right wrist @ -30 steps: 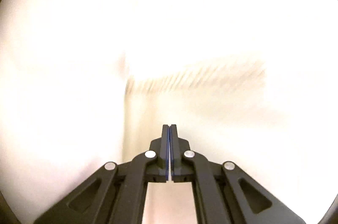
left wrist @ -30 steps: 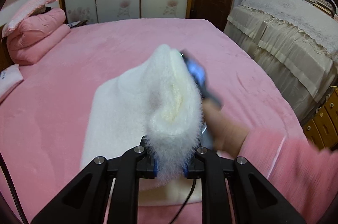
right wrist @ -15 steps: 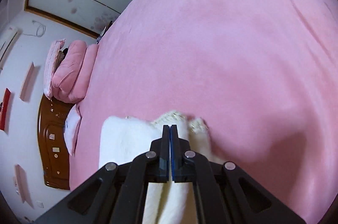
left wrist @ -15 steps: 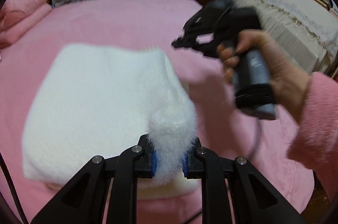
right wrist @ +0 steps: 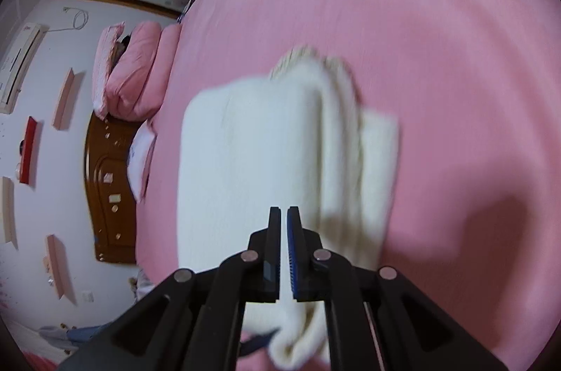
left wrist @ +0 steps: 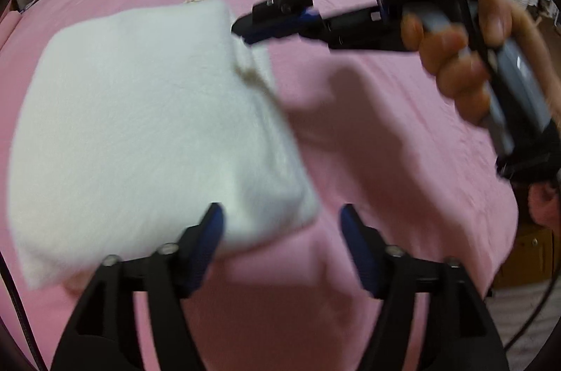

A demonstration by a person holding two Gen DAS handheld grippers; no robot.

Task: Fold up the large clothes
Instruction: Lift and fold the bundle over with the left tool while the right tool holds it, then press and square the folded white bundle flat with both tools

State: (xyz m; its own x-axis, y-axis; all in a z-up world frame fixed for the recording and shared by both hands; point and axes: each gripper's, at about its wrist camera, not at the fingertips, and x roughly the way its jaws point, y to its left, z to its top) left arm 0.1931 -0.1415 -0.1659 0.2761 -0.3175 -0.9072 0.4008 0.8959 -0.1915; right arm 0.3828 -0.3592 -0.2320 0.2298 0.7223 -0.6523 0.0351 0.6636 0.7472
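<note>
Pink bed bears folded white garment; left gripper jaws just parted, right gripper jaws barely apart, empty.

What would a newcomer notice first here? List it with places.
A fluffy white garment, folded into a block, lies on the pink bed and fills the middle of both views. The left gripper, its jaws just opened, hovers at its near edge; the right gripper points at its far corner.
</note>
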